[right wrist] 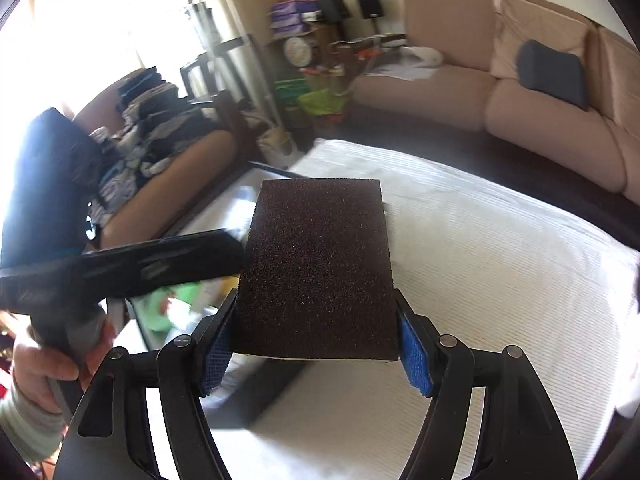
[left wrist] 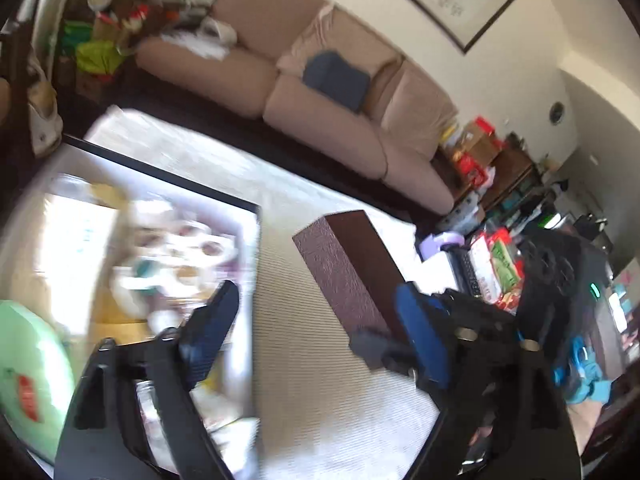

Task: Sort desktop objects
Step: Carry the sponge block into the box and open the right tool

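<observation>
Right claw (right wrist: 316,350) clamps brown sponge block (right wrist: 316,268) between pads; left claw (left wrist: 316,332) open, empty.

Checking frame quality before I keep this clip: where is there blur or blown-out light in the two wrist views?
Left wrist view: the tray and its contents at lower left are heavily motion-smeared and partly glared white; the sofa stays fairly sharp. Right wrist view: the window at upper left is blown out; the brown block is crisp.
</observation>
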Demonstrator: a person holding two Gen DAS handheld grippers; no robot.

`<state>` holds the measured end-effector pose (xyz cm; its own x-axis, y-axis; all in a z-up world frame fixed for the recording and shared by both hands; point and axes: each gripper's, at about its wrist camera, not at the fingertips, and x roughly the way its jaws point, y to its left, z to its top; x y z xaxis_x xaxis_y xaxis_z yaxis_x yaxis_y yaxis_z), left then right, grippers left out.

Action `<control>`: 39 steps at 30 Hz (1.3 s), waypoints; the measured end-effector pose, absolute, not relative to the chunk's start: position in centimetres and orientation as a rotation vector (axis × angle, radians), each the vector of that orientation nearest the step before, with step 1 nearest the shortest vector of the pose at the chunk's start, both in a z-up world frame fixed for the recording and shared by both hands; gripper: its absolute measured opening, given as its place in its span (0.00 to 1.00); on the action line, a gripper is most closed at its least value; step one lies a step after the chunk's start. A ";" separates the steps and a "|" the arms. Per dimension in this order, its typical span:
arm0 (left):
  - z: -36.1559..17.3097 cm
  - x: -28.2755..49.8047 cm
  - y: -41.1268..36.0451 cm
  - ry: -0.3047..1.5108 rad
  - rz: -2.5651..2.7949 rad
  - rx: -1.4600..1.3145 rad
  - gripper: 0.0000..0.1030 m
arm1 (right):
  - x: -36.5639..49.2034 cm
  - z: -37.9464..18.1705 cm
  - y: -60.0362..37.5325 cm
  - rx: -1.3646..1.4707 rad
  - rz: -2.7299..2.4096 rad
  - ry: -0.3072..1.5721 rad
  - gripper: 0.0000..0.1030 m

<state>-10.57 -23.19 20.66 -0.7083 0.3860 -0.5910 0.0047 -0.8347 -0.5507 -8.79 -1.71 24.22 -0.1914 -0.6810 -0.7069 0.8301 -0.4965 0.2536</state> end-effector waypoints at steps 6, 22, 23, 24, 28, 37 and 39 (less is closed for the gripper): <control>17.6 -4.4 -31.2 -0.878 2.704 -1.185 0.79 | -5.2 22.7 -10.6 1.002 -1.737 0.345 0.71; 11.2 0.4 -41.2 -1.150 2.721 -1.176 0.79 | -7.3 16.9 -22.4 1.107 -1.795 0.625 0.71; 11.1 0.0 -40.7 -1.114 2.725 -1.190 0.79 | -8.1 16.7 -21.9 1.126 -1.818 0.592 0.71; 11.2 -0.4 -40.1 -1.083 2.726 -1.190 0.79 | -8.8 16.4 -21.2 1.147 -1.821 0.559 0.71; 11.8 -1.3 -37.5 -1.011 2.669 -1.147 0.79 | -8.2 16.4 -19.0 1.061 -1.657 0.562 0.71; 11.8 -3.0 -34.6 -0.991 2.582 -1.155 0.79 | -9.6 15.6 -17.4 1.154 -1.360 0.852 0.71; 11.9 -3.2 -34.1 -0.984 2.578 -1.153 0.79 | -9.8 15.5 -17.8 1.166 -1.341 0.870 0.72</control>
